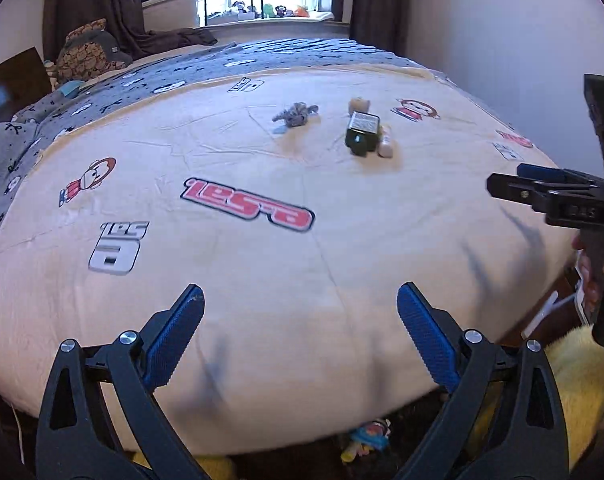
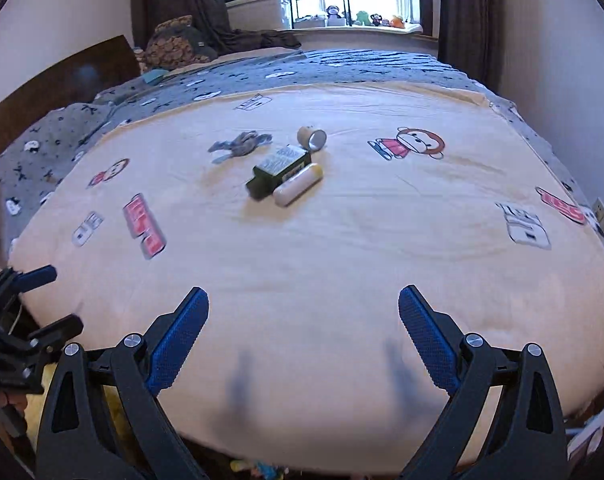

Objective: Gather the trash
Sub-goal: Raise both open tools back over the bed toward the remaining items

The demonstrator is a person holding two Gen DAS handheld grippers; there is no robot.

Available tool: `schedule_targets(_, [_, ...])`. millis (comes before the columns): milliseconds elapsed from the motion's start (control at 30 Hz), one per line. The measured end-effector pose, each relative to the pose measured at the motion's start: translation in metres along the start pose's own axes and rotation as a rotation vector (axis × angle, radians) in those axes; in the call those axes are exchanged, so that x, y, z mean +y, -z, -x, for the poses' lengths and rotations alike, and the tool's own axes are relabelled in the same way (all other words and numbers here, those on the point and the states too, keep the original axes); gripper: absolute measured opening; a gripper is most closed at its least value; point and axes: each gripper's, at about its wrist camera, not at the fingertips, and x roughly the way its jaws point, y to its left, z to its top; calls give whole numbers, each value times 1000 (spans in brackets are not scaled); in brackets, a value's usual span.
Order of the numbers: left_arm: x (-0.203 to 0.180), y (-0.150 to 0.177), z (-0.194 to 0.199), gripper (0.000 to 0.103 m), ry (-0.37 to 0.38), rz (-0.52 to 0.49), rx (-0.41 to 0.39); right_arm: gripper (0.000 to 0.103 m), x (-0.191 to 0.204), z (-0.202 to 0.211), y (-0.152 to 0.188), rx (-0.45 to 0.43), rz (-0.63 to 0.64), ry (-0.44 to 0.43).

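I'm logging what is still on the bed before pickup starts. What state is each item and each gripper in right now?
Dark green bottle: lying on its side, touching the white tube.
White tube: lying flat beside the bottle.
Tape roll: on its side, open end toward the camera.
Crumpled grey wrapper: loose on the blanket.
Left gripper: open, empty.
Right gripper: open, empty.
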Motion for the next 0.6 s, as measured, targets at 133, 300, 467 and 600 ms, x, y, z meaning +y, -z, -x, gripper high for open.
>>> schedule_targets(133, [7, -19, -27, 92, 4, 22, 1, 80, -2, -50, -30, 23, -32, -6])
schedule_targets(300, [3, -35, -45, 92, 14, 2, -7, 67, 2, -96, -53, 52, -77, -30])
schedule_targets(467, [-3, -45, -61, 92, 20, -27, -2, 55, 15, -119, -62, 64, -30, 25])
schedule_targets(600, [-9, -52, -73, 92, 29, -43, 3, 54, 11, -127, -68, 67, -46, 6])
